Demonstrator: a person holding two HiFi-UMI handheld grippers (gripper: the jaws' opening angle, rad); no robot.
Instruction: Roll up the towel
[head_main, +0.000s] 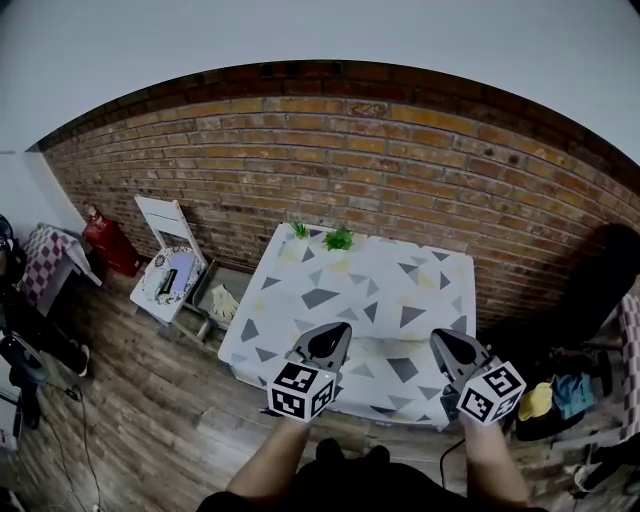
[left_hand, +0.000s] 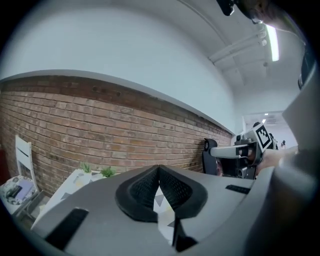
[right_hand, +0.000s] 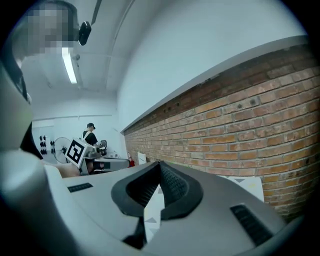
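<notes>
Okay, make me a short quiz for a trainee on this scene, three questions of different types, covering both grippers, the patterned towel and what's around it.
1. True or false: the left gripper is open and holds nothing.
2. Multiple choice: the small green plants stand at the towel's A) near edge, B) far edge, by the brick wall, C) middle.
3. Short answer: what is the right gripper shut on?

Key:
1. False: the left gripper's jaws are shut on the towel.
2. B.
3. The towel.
</notes>
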